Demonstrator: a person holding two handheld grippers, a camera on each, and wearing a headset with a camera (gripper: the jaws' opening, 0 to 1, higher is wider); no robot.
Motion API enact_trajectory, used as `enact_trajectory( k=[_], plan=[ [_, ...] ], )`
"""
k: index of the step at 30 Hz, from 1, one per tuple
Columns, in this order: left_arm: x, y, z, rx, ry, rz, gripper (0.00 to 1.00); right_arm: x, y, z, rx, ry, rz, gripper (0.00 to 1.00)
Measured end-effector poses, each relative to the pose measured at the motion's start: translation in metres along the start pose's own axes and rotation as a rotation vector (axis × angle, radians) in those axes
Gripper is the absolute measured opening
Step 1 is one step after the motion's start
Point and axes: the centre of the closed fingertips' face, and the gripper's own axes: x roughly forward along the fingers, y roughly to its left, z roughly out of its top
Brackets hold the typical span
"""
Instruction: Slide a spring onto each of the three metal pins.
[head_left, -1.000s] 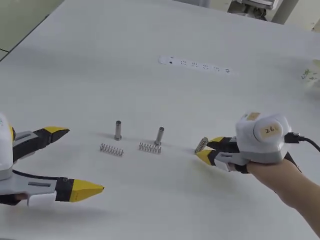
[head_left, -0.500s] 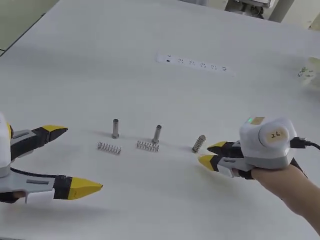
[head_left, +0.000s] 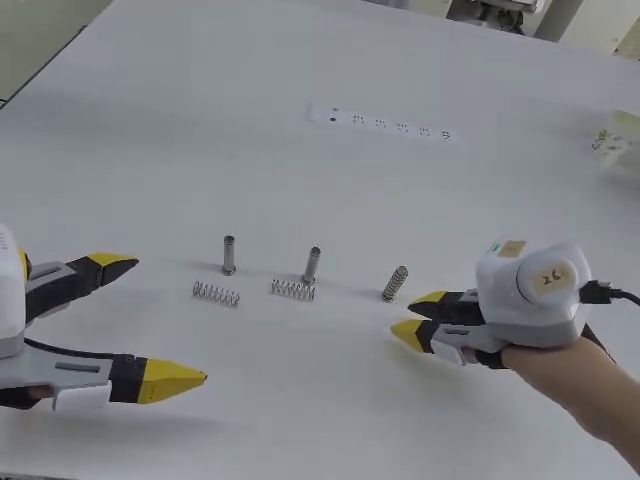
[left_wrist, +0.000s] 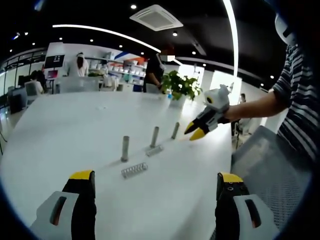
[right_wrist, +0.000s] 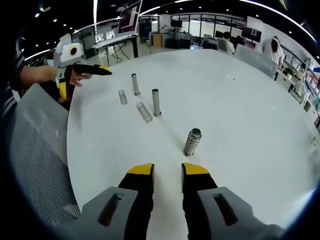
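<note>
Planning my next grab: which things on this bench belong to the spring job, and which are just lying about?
Job:
- right pin, spring already on it
- middle pin, bare
- left pin, bare
- loose spring by the middle pin
- loose spring by the left pin

Lying about:
- power strip
- small item at the table's right edge, too blurred to identify

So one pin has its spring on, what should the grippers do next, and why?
Probably move the right gripper over to the loose spring lying flat by the middle pin and pinch it. Its jaws are open and empty, the right pin beside it already wears a spring, and the middle pin and left pin stand bare.
</note>
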Motion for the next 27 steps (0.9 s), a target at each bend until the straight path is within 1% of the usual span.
enact_trajectory(
  k=[3,8,16,20,23,27],
  plan=[
    [-0.001,0.0,0.0,-0.002,0.0,0.001,0.98,0.002,0.007,0.002,-0.001,0.0,0.019,0.2],
    [-0.001,-0.001,-0.002,0.0,0.006,-0.002,0.98,0.007,0.019,0.007,-0.028,0.005,0.051,0.19],
    [-0.002,-0.001,-0.003,0.001,0.014,-0.005,0.98,0.014,0.033,0.026,-0.076,-0.007,0.089,0.19],
    [-0.003,0.0,-0.001,-0.001,0.009,-0.004,0.98,0.018,0.039,0.035,-0.079,-0.014,0.119,0.19],
    [-0.004,0.001,0.0,0.004,0.005,0.002,0.97,0.022,0.044,0.039,-0.111,-0.007,0.129,0.18],
    [-0.004,0.0,-0.001,-0.001,0.007,-0.001,0.97,0.03,0.054,0.051,-0.14,-0.01,0.159,0.18]
  ],
)
